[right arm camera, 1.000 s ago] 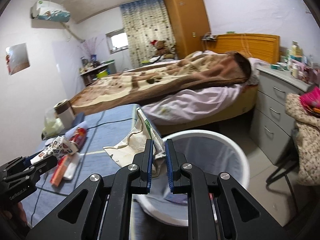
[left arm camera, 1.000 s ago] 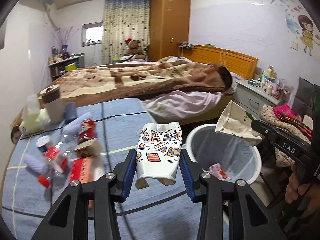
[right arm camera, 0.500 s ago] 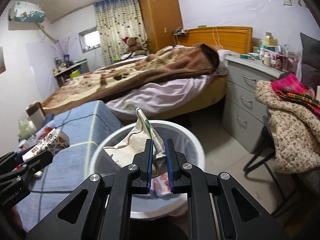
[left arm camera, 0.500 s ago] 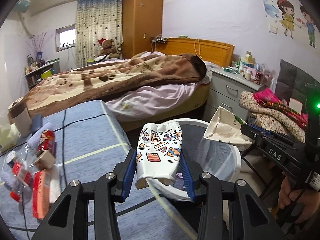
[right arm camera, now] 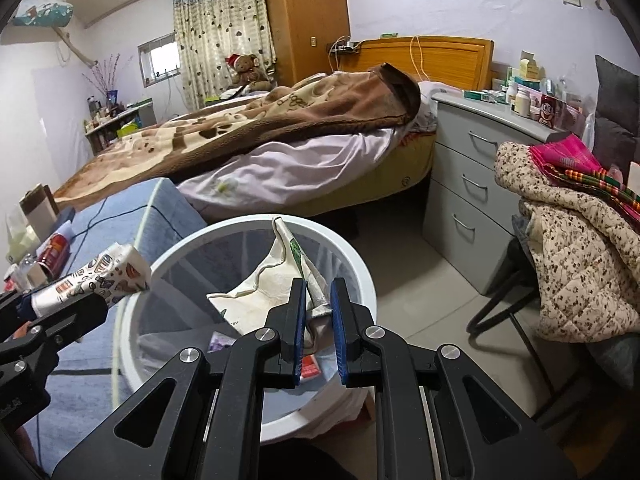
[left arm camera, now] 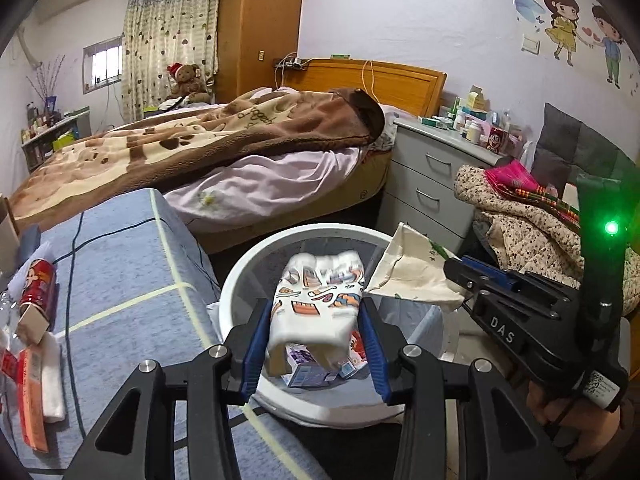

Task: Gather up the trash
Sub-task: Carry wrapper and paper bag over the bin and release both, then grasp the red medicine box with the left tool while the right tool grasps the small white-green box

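My left gripper (left arm camera: 316, 334) is shut on a crushed patterned paper cup (left arm camera: 318, 304) and holds it over the white trash bin (left arm camera: 240, 276). The cup also shows in the right wrist view (right arm camera: 108, 276). My right gripper (right arm camera: 318, 322) is shut on a crumpled cream paper bag (right arm camera: 264, 292) above the same bin (right arm camera: 352, 256). The bag also shows in the left wrist view (left arm camera: 412, 276). Some packets (left arm camera: 312, 368) lie inside the bin.
A blue table (left arm camera: 120, 264) on the left carries a red can (left arm camera: 38, 284), an orange packet (left arm camera: 32, 396) and other litter. A bed (left arm camera: 240, 148) lies behind. Grey drawers (left arm camera: 428, 184) and a chair with clothes (left arm camera: 532, 224) stand at the right.
Both grippers have moved right from over the table until they are above the bin, each still holding its piece of trash.
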